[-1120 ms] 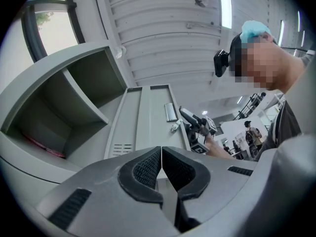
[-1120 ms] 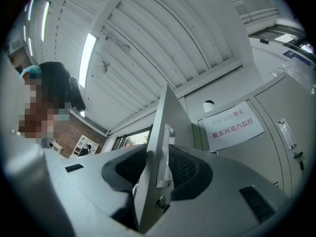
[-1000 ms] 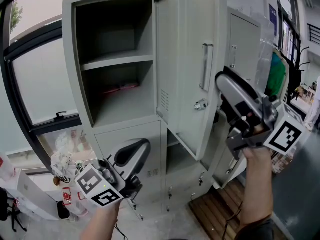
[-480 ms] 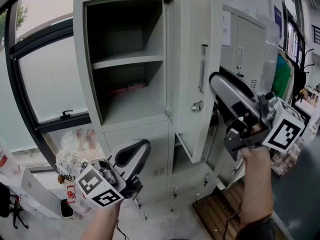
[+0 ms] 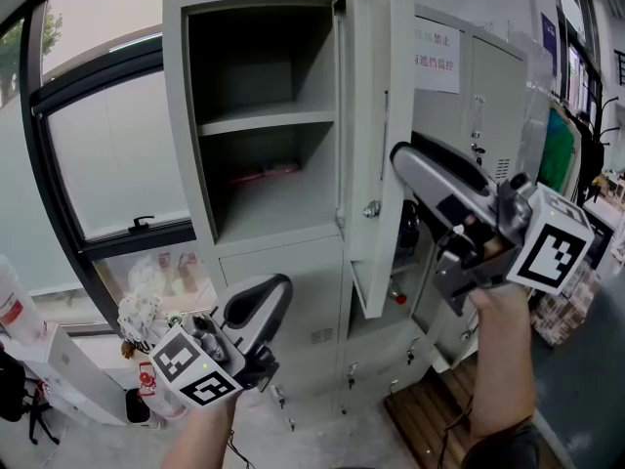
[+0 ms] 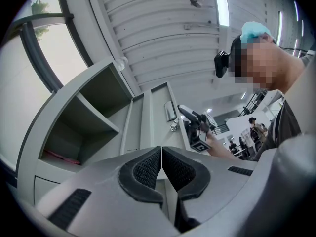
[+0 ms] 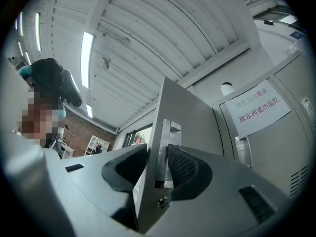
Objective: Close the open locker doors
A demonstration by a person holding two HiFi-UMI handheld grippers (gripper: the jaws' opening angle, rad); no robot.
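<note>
Jaws of R gripper (image 5: 398, 161) astride door (image 7: 182, 107)

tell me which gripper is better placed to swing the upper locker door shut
Right. The right gripper grips the upper locker door at its handle edge; the left gripper is shut, low and clear of it.

Inside the locker (image 5: 181, 115), a shelf (image 5: 269, 120) runs above the left tongs (image 5: 262, 296) and to the left of the right tongs (image 5: 410, 164). On the compartment bottom (image 5: 273, 218) under that shelf lies a flat pink thing (image 5: 262, 175). On the floor (image 5: 322, 438), a slatted wooden mat (image 5: 430, 413) lies below the right tongs, and a white box (image 5: 68, 384) sits left of the left tongs.
</note>
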